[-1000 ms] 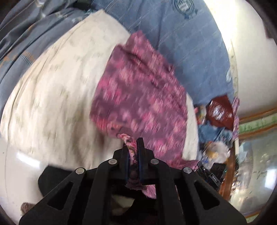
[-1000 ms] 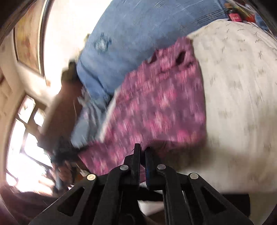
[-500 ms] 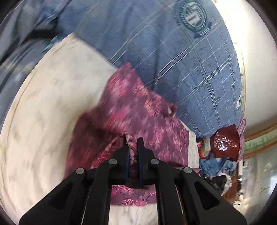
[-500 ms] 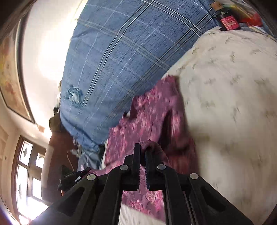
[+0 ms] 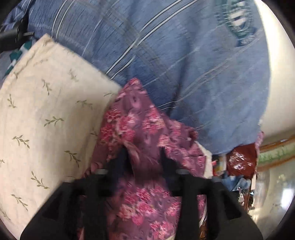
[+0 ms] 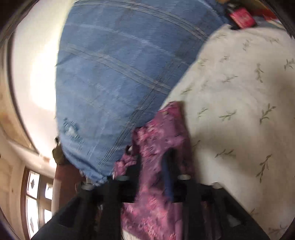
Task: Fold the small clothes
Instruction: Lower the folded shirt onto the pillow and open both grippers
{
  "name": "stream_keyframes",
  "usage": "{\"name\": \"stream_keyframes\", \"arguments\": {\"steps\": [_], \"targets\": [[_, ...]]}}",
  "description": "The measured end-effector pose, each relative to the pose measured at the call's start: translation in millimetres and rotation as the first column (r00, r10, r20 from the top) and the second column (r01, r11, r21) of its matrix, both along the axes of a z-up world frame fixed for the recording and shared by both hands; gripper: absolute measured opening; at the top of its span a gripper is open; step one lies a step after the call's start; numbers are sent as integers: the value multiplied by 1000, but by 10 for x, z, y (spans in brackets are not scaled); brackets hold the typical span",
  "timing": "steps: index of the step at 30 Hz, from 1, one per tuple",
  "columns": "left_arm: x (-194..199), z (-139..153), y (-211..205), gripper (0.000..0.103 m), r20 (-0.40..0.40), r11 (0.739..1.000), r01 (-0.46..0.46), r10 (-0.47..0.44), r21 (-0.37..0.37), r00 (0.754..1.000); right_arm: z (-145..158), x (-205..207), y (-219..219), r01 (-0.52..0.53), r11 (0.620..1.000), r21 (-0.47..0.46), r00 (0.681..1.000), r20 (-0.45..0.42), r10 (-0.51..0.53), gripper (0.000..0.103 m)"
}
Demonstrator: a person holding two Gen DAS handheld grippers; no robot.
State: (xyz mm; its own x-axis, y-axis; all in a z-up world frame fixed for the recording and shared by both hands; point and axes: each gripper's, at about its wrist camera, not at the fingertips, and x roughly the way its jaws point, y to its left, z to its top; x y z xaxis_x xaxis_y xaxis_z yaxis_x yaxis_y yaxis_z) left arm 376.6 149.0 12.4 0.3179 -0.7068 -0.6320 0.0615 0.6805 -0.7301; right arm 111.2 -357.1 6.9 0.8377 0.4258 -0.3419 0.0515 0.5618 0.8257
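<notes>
A small purple garment with pink flowers [image 5: 140, 125] lies folded over on a cream leaf-print cloth [image 5: 46, 114], its far edge against a blue plaid pillow [image 5: 184, 55]. My left gripper [image 5: 143, 153] is open, its fingers spread over the garment's fold with cloth bunched between them. In the right wrist view the same garment [image 6: 162, 133] lies under my right gripper [image 6: 154, 158], which is also open with fabric between its fingers. Both grippers are blurred by motion.
The blue pillow [image 6: 119, 73] rises behind the garment. The cream cloth [image 6: 239, 92] spreads wide beside it. A dark red foil packet [image 5: 241, 162] and clutter lie at the bed's edge. A red-labelled bottle [image 6: 241, 16] lies far back. A window [image 6: 36, 203] is low left.
Both grippers carried the garment's near edge forward over itself toward the pillow, then opened; a second ago and half a second ago each was shut on the fabric.
</notes>
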Motion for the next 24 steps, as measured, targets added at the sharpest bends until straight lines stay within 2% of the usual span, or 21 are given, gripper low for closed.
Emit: {"name": "stream_keyframes", "arguments": {"steps": [1, 6, 7, 9, 10, 12, 14, 15, 18, 19, 21, 23, 24], "targets": [[-23, 34, 1, 62, 14, 1000, -1, 1, 4, 1000, 0, -1, 53, -22, 1000, 0, 1000, -5, 22, 56], [11, 137, -207, 62, 21, 998, 33, -34, 47, 999, -35, 194, 275, -83, 995, -55, 992, -95, 78, 56], [23, 148, -260, 61, 23, 997, 39, -41, 60, 999, -67, 281, 325, -124, 992, -38, 984, -137, 118, 53], [91, 183, -384, 61, 44, 993, 34, -39, 113, 998, -47, 351, 370, -142, 989, -30, 981, -138, 136, 42], [172, 201, -435, 61, 58, 988, 17, -26, 155, 998, 13, 406, 366, -127, 991, -49, 985, -121, 120, 34], [337, 248, -431, 61, 80, 969, -43, 24, 242, 997, 141, 502, 264, -62, 997, -51, 997, -58, 59, 34], [416, 285, -332, 61, 92, 968, -66, 45, 241, 995, 270, 503, 92, 58, 996, -64, 998, -15, -59, 36], [423, 293, -241, 61, 91, 971, -66, 46, 228, 995, 303, 506, 45, 69, 995, -71, 997, -13, -70, 37], [410, 247, -98, 62, 68, 980, 17, -31, 199, 997, 317, 524, 89, 14, 982, -189, 997, -69, -28, 42], [395, 218, -90, 62, 57, 978, 41, -53, 205, 997, 292, 523, 157, 0, 966, -258, 995, -94, -25, 45], [309, 141, -132, 62, 34, 971, 108, -118, 215, 992, 253, 538, 272, -15, 943, -333, 993, -119, -26, 46], [161, 96, -255, 62, 28, 953, 195, -207, 232, 978, 159, 556, 408, -34, 917, -397, 989, -146, -27, 48], [53, 89, -341, 62, 36, 933, 241, -260, 268, 965, 140, 573, 441, -43, 910, -412, 987, -159, -26, 48]]}}
